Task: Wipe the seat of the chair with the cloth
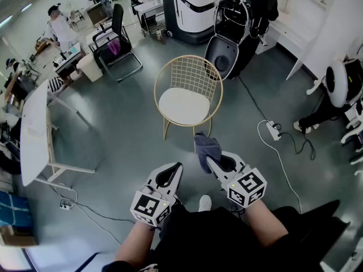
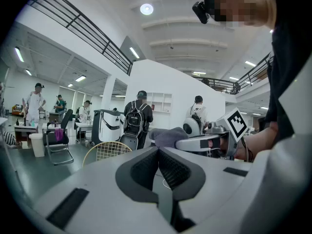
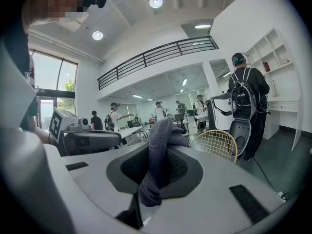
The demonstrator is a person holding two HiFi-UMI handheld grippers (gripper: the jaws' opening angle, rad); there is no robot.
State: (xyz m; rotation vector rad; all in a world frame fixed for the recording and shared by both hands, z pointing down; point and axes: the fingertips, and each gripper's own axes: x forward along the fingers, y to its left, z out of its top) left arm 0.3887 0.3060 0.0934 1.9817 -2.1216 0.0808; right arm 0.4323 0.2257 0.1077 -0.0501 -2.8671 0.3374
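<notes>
A gold wire chair [image 1: 189, 92] with a round white seat [image 1: 184, 106] stands on the grey floor ahead of me; its wire back [image 2: 106, 151] [image 3: 218, 143] shows in both gripper views. My right gripper [image 1: 207, 158] is shut on a grey-blue cloth [image 1: 206, 147] [image 3: 159, 155], which bunches above the jaws, held in the air short of the chair's front edge. My left gripper [image 1: 177, 168] [image 2: 157, 150] is shut with nothing in it, level with the right one and just left of it. The cloth [image 2: 168, 137] also shows in the left gripper view.
A white power strip [image 1: 273, 130] with black cables lies on the floor right of the chair. A person with a backpack [image 1: 245, 16] and a white machine [image 1: 193, 7] stand behind it. A black office chair [image 1: 116, 44] and white tables [image 1: 34, 129] stand to the left.
</notes>
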